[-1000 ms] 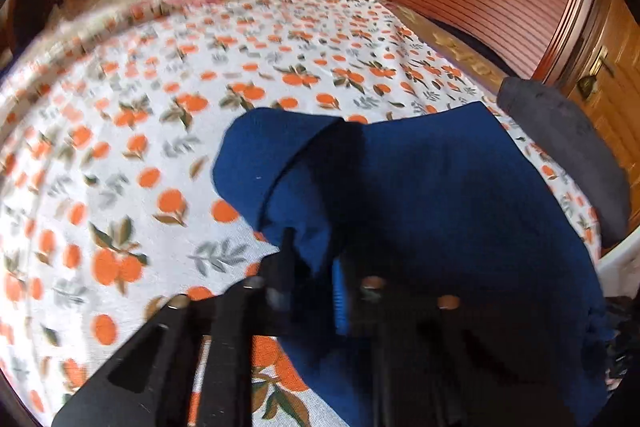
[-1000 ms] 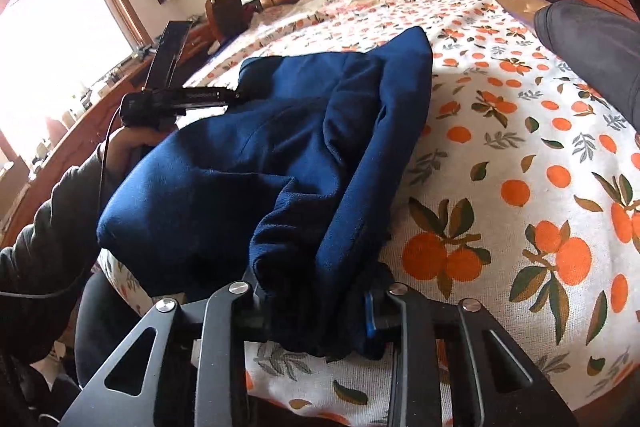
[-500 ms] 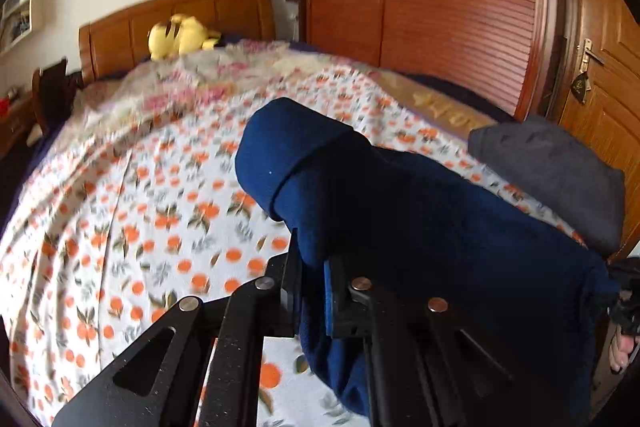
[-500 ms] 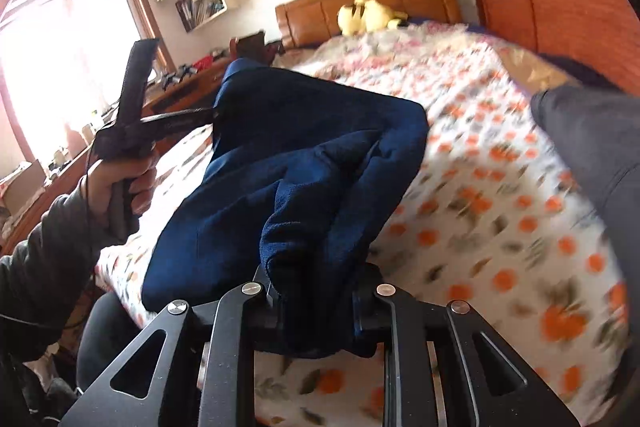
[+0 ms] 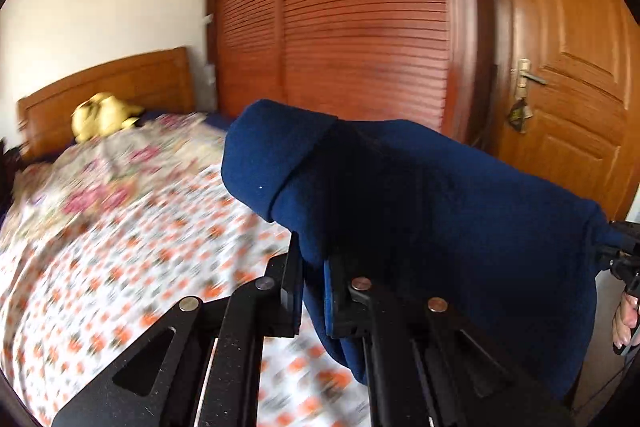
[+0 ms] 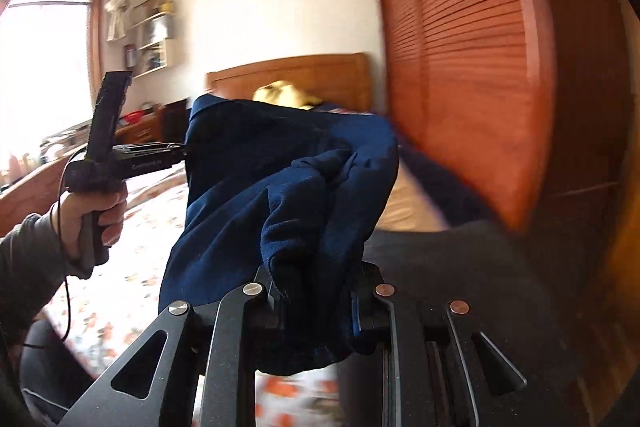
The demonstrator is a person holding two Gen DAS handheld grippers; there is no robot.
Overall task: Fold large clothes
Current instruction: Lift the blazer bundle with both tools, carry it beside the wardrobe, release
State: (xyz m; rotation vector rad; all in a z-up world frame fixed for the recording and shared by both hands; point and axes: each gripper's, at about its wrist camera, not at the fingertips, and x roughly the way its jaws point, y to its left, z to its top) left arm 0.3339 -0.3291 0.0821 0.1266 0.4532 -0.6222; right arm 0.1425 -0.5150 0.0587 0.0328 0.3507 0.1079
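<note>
Behind stands a bed [image 5: 120, 247] with an orange-print sheet and a red-brown wardrobe [image 5: 360, 27]. Left tongs [image 5: 312, 291] are closed on one edge of the blue garment [image 5: 420, 195], lifted above the bed; right tongs [image 6: 316, 303] clamp its bunched other edge.

Left claw [image 5: 312, 291] and right claw [image 6: 316, 303] both clamped tight, held up side by side.

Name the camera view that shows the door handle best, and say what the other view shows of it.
The left wrist view. The brass door handle stands in plain sight on the wooden door at the right, with something hanging below it. The right wrist view shows no door handle at all; the louvred wardrobe fills its right side.
</note>
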